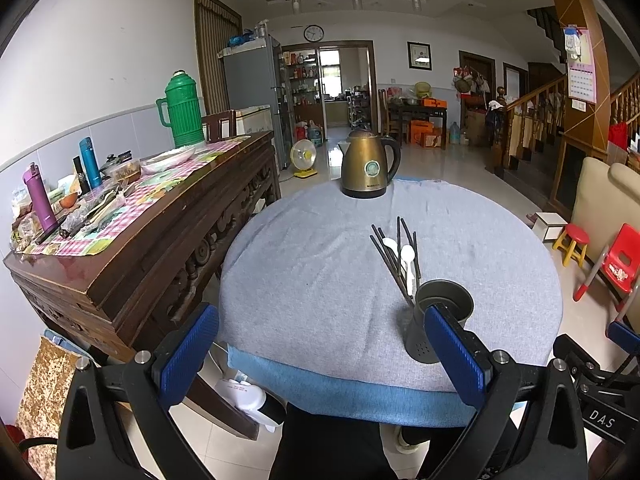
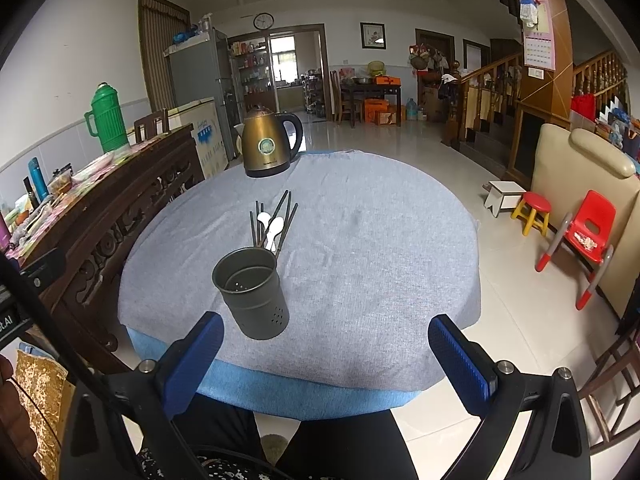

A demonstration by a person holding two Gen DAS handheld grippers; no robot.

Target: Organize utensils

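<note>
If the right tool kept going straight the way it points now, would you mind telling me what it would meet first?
Probably the grey tablecloth: the right tool, open, points past the holder, which sits left of its line. Depth is unclear.

Bare grey cloth (image 2: 380, 260) is lying open before my right gripper (image 2: 326, 360). The holder (image 2: 252, 292) is standing ahead-left, chopsticks (image 2: 280, 220) and spoons (image 2: 274, 228) lying behind it, kettle (image 2: 272, 144) blocking the far edge.
</note>
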